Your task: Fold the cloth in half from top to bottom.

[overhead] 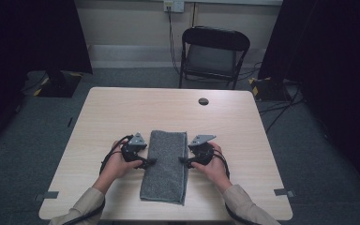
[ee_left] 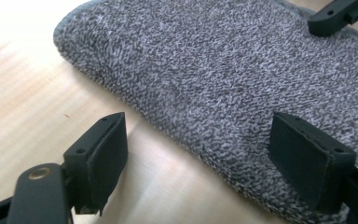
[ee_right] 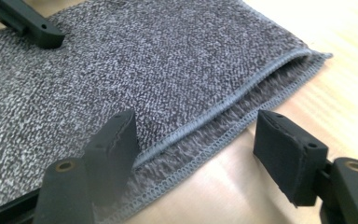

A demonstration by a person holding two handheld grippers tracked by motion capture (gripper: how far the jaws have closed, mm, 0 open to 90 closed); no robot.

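Black tongs of both hands, left tongs (overhead: pixel 151 161) and right tongs (overhead: pixel 183 160), wide open, holding nothing, straddling opposite long edges of folded grey towel (overhead: pixel 165 165) lying mid-desk (overhead: pixel 122 108), probably placed so for pinching both edges together.

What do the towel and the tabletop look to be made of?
Towel: grey terry cloth, probably cotton or microfibre, going by the looped, speckled pile and the stitched hem along its open edge in the right gripper view. Tabletop: pale wood-grain surface, likely laminate, smooth with a slight sheen.
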